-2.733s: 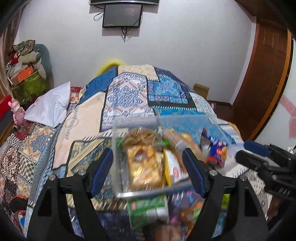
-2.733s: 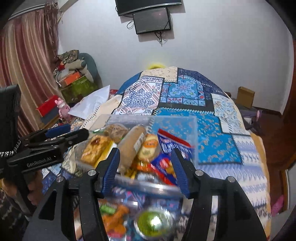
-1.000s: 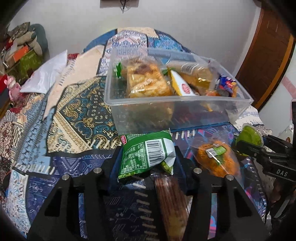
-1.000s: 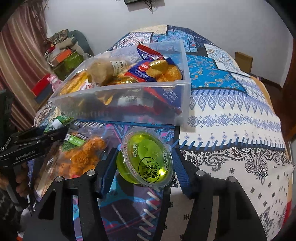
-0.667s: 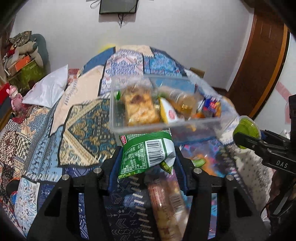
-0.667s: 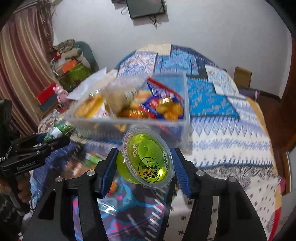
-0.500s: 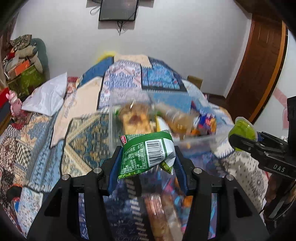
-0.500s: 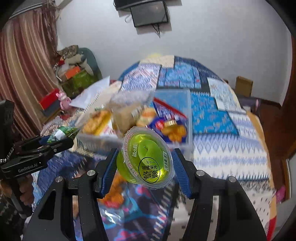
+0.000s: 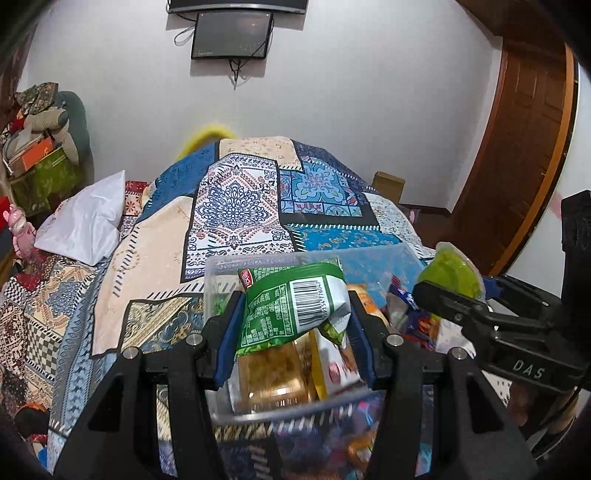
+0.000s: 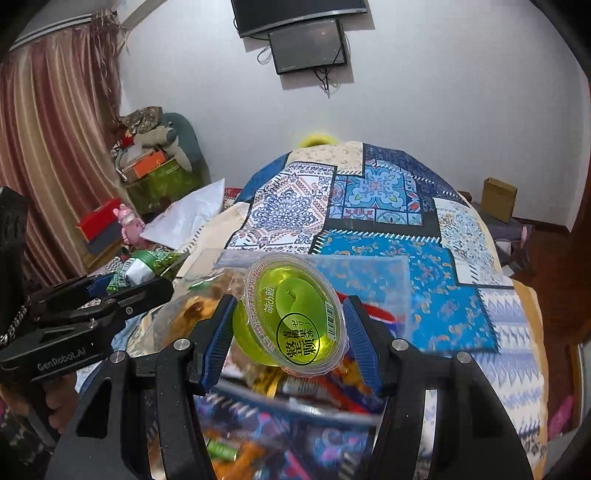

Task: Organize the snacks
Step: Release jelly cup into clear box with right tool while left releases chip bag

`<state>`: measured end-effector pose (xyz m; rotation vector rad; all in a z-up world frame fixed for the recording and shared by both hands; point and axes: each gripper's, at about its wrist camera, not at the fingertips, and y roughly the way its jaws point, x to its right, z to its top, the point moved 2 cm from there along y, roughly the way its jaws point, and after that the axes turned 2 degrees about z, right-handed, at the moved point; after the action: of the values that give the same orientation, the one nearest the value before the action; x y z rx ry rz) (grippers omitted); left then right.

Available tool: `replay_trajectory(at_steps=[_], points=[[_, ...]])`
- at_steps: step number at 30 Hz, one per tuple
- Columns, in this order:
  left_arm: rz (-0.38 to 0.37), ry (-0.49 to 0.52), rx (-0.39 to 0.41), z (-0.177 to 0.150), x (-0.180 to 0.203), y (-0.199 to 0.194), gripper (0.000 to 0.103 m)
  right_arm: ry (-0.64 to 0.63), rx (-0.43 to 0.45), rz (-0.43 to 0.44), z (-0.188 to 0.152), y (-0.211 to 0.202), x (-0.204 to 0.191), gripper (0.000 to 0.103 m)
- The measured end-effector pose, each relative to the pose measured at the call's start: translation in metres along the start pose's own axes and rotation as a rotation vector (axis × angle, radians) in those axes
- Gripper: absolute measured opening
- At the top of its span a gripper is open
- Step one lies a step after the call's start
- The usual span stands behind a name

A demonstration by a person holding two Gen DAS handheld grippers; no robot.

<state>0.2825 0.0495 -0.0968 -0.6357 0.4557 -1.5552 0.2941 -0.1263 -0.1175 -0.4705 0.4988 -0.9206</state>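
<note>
Both snacks have risen off the quilt since a second ago and now hang above the clear bin rather than in front of it. Pinched at its sides between the blue pads of the left gripper (image 9: 293, 325), the green snack packet (image 9: 291, 302) hovers over the near left part of the clear plastic bin (image 9: 229, 267). It looks light, soft and crinkly; a grip across its puffed middle seems right, since the foil could slip if taken by an edge. The right gripper (image 10: 291, 332) is closed on the green jelly cup (image 10: 291, 317), jaws pressing the cup's wall below its rim, lid tilted toward the camera, over the bin's near right side. That cup is probably heavier and fairly stiff, with a smooth wall and thin film lid, so holding it by the wall under the rim, gently, seems safest. Inside the bin lie a pack of yellow puffed snacks (image 9: 271, 369) and other wrapped packets. More loose snacks, blurred, lie on the patchwork quilt (image 9: 236, 199) nearer the camera. Beyond are a white pillow (image 9: 86, 225) and a wall-mounted screen (image 9: 231, 35).
</note>
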Motion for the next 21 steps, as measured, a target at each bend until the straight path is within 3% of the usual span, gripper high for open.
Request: replay_trajectory(at_steps=[11,14,19,21], points=[[0.024,-0.006,-0.057,0.007,-0.004,0.059,0.054,0.000,-0.066,-0.003,0.001,0.043,0.006,0.056],[0.023,-0.014,-0.069,0.005,-0.005,0.066,0.062,0.008,-0.071,-0.010,-0.001,0.046,0.011,0.058],[0.020,0.002,-0.056,0.002,0.001,0.060,0.064,0.018,-0.072,0.017,0.000,0.039,0.010,0.059],[0.025,0.010,-0.043,0.003,0.004,0.052,0.072,0.008,-0.063,0.018,0.001,0.033,0.007,0.059]])
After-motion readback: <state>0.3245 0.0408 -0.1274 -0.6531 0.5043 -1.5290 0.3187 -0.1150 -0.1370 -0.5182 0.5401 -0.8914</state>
